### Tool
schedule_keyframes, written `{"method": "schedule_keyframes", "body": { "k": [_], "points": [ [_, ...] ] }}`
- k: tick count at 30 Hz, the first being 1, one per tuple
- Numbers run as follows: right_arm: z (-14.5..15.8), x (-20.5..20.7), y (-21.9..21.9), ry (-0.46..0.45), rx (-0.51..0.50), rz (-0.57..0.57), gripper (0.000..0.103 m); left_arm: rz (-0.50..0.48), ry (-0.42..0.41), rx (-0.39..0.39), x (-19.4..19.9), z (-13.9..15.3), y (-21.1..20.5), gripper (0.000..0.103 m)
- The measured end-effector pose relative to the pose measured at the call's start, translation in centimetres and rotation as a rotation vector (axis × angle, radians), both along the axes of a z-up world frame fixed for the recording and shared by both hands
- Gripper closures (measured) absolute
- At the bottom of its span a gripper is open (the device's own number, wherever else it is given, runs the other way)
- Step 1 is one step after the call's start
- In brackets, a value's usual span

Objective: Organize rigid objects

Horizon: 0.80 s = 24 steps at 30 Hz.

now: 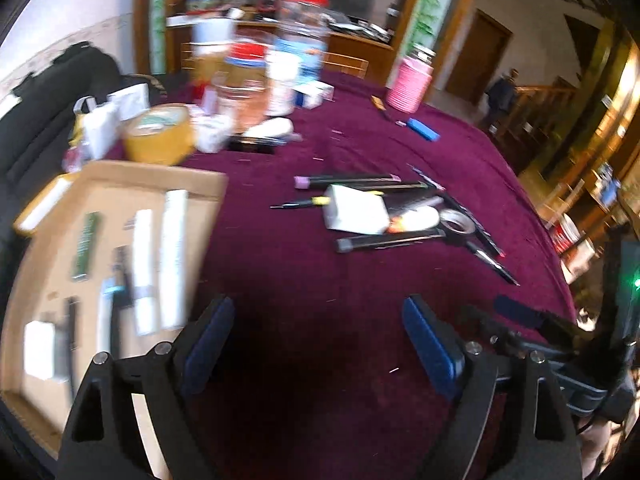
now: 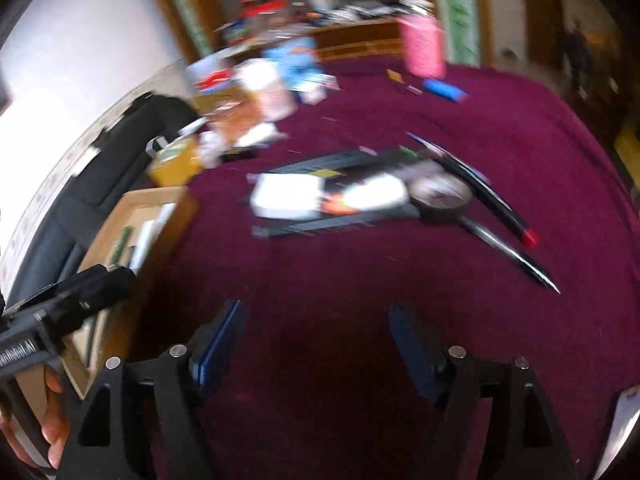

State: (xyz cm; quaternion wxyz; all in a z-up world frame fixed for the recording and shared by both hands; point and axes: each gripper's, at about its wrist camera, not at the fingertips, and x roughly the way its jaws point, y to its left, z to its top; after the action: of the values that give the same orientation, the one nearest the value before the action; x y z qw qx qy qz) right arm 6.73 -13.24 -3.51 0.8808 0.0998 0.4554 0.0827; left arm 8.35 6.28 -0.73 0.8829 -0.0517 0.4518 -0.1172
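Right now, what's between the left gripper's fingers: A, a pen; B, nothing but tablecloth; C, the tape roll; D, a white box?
B: the left gripper is open, with only the maroon tablecloth showing between its fingers.

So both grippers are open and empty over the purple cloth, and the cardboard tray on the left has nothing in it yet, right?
Not quite. The left gripper and right gripper are open and empty over the purple cloth, but the cardboard tray already holds several pens and tubes, as the left wrist view shows.
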Motion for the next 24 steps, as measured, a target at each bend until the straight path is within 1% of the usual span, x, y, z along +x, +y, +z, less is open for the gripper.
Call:
{"method": "schedule_keyframes", "body": {
  "k": [3,6,8,10,12,13,14,16,17,18,20,22,24],
  "points": [
    [-1.6,0.0,-3.5,0.024,-0.018,-0.069,0.024,-0.030,-0.007,0.080,1.6,-1.3,-3.4,0.017],
    [-3.1,0.8,-5.5,0.052,0.002,-0.105,0.023,-0.036,-0.009,0.118,2.7,-2.2,-4.9,0.017],
    [-3.8,1.3,-5.7,0.063,-0.019,-0.119,0.023,-0.028,-0.002,0.139,3.7,-2.9,-5.6,0.017],
    [-4.2,2.0,-5.3,0.055,-0.061,-0.111,0.020,-0.023,-0.014,0.156,4.4,-3.2,-5.8,0.017],
    [-4.3,3.0,-4.6,0.049,-0.109,-0.108,0.019,-0.028,-0.018,0.157,5.3,-3.6,-5.9,0.017],
    [-4.5,3.3,-4.4,0.048,-0.117,-0.104,0.017,-0.032,-0.015,0.156,5.6,-3.7,-6.0,0.017],
    [-4.6,3.9,-4.1,0.047,-0.138,-0.106,0.012,-0.026,-0.001,0.157,6.3,-3.9,-5.9,0.017],
    [-5.3,5.3,-3.1,0.043,-0.249,-0.112,0.003,-0.017,0.005,0.141,7.0,-4.1,-5.8,0.017],
    [-5.7,5.7,-2.7,0.036,-0.285,-0.099,0.001,-0.015,0.008,0.140,7.1,-4.1,-5.8,0.018],
    [-5.8,5.9,-2.7,0.017,-0.289,-0.081,0.001,-0.016,0.013,0.139,7.2,-4.2,-5.8,0.018],
    [-5.8,5.8,-2.8,0.009,-0.284,-0.066,0.001,-0.037,0.007,0.133,7.2,-4.4,-6.0,0.018],
    [-5.9,5.8,-2.8,0.010,-0.283,-0.066,0.001,-0.037,0.006,0.143,7.1,-4.6,-6.0,0.017],
    [-5.9,5.8,-2.8,0.010,-0.283,-0.066,0.001,-0.041,-0.001,0.137,7.1,-4.8,-6.0,0.017]
  ]
}}
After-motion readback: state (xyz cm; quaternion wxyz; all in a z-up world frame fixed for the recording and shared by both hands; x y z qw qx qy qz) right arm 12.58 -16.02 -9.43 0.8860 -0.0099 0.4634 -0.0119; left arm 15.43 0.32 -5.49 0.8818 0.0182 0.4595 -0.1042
